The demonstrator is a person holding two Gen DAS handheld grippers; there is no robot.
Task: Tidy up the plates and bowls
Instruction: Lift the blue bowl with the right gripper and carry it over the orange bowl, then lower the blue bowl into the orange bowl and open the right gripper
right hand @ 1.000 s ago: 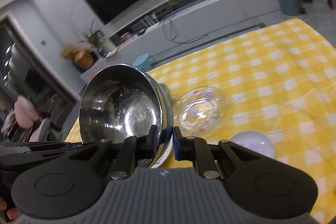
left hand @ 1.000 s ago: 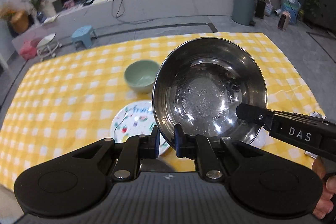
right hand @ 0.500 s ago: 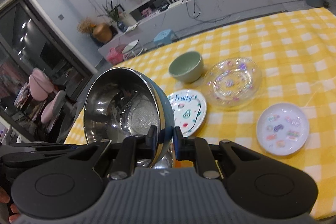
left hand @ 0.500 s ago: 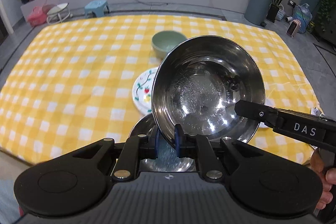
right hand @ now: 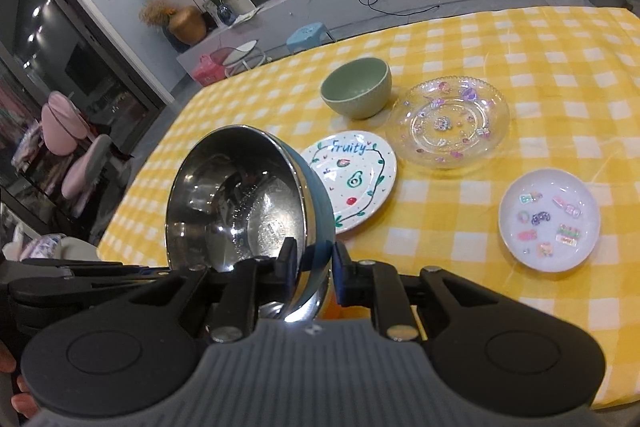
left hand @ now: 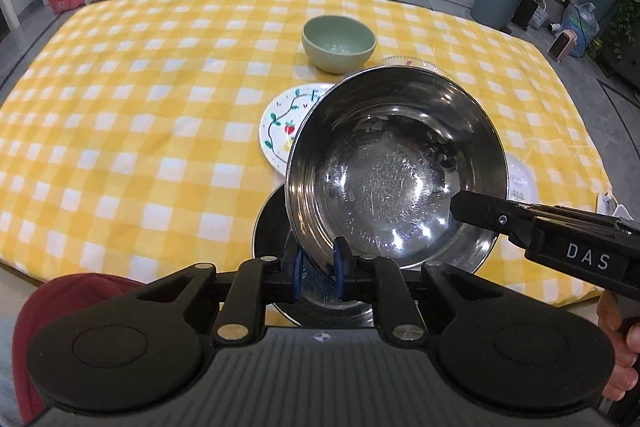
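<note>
The steel bowl (left hand: 392, 167) hangs tilted over the near edge of the desk (left hand: 120, 107), its open side turned towards the left camera, right above a second steel bowl (left hand: 272, 227) that sits on the checked cloth. The left hand-held gripper (left hand: 319, 273) is clenched on the lower rim. The right hand-held gripper (right hand: 313, 263) has the rim on the opposite side between its pads, and its jaws are opening.

Both holds are thin pinches on smooth metal. If the right side lets go before the bowl has settled into the one below, it would likely swing on the left pinch, clang against the lower bowl or slip out. The lower bowl stands so close to the near edge that a hard knock could shove it off. Coming down this tilted, the bowl may catch rim on rim and wedge askew instead of nesting. The painted plate (right hand: 352, 179) lies just beyond, and a swinging rim could strike it.

The painted plate reads "Fruity" in blue letters. The right hand-held gripper's finger carries "DAS" (left hand: 588, 261) in white. The small white plate (right hand: 550, 219) near the right edge has coloured stickers, too small to read. The print on the snack bag on the far shelf is illegible
</note>
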